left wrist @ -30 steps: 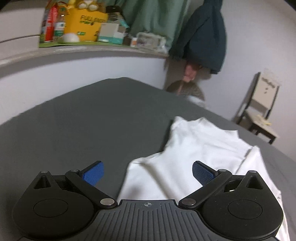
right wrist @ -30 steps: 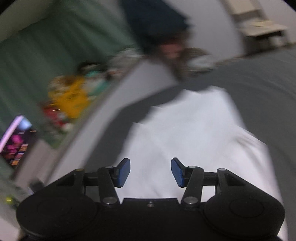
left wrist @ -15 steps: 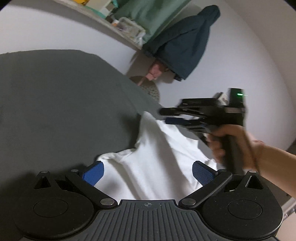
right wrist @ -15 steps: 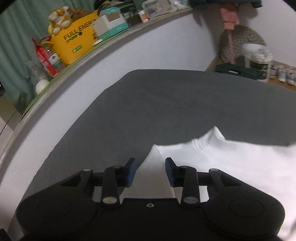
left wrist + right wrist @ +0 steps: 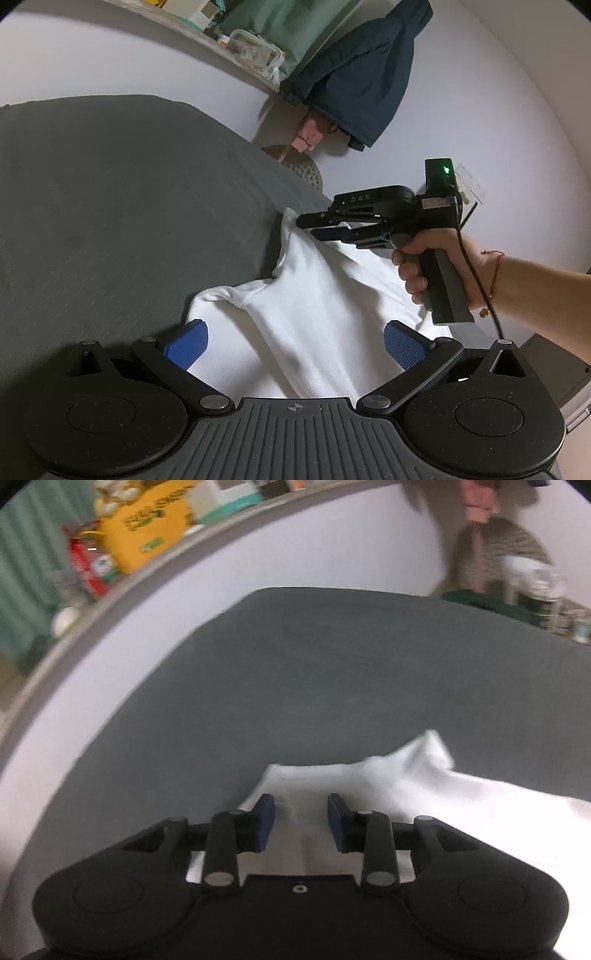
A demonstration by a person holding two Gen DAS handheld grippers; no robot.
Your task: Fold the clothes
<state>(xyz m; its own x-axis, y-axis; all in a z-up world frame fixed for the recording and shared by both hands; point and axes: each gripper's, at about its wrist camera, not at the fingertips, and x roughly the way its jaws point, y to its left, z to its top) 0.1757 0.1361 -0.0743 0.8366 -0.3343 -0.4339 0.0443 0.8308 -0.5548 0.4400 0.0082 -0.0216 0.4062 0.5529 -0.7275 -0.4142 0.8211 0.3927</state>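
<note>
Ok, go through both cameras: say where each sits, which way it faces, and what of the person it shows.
Left wrist: sits behind the open left gripper, looks slightly down across the white shirt on the grey bed toward the dark blue jacket; shows the right gripper and right hand.
Right wrist: sits behind the right gripper, looks steeply down over the shirt's edge toward the yellow box on the ledge; no body shows.
Shared: shirt, bed, right gripper.
</note>
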